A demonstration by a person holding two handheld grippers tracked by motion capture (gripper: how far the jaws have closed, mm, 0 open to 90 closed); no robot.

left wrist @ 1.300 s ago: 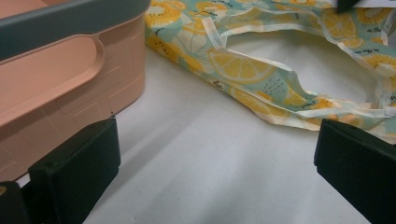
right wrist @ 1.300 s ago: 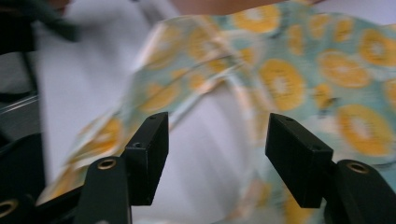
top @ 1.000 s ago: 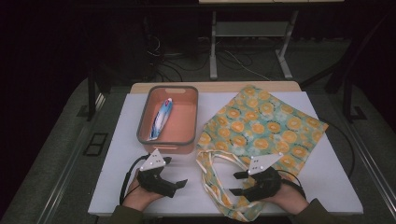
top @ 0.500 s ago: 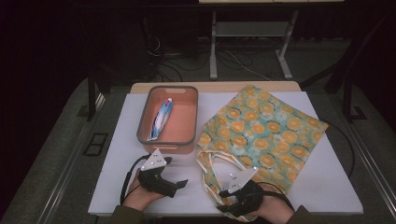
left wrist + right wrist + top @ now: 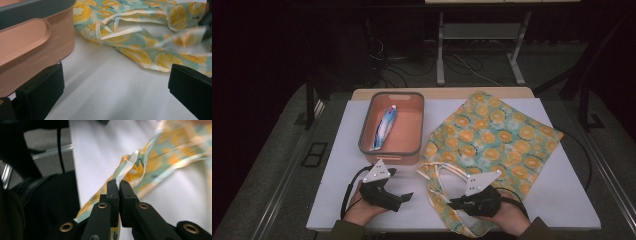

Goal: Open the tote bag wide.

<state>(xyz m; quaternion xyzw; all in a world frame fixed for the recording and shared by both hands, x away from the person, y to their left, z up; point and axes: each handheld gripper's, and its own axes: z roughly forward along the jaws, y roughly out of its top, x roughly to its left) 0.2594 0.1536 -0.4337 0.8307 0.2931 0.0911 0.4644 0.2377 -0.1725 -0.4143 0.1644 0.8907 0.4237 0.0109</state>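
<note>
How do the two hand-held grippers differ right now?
The left hand-held gripper has its jaws wide apart with nothing between them, over bare white table beside the orange bin. The right hand-held gripper has just closed and pinches the lemon-print bag's edge. Both are black, each held in a hand.

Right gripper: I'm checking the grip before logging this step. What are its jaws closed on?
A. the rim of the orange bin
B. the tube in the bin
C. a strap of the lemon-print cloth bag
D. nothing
C: the right gripper pinches the bag's pale strap between closed jaws.
</note>
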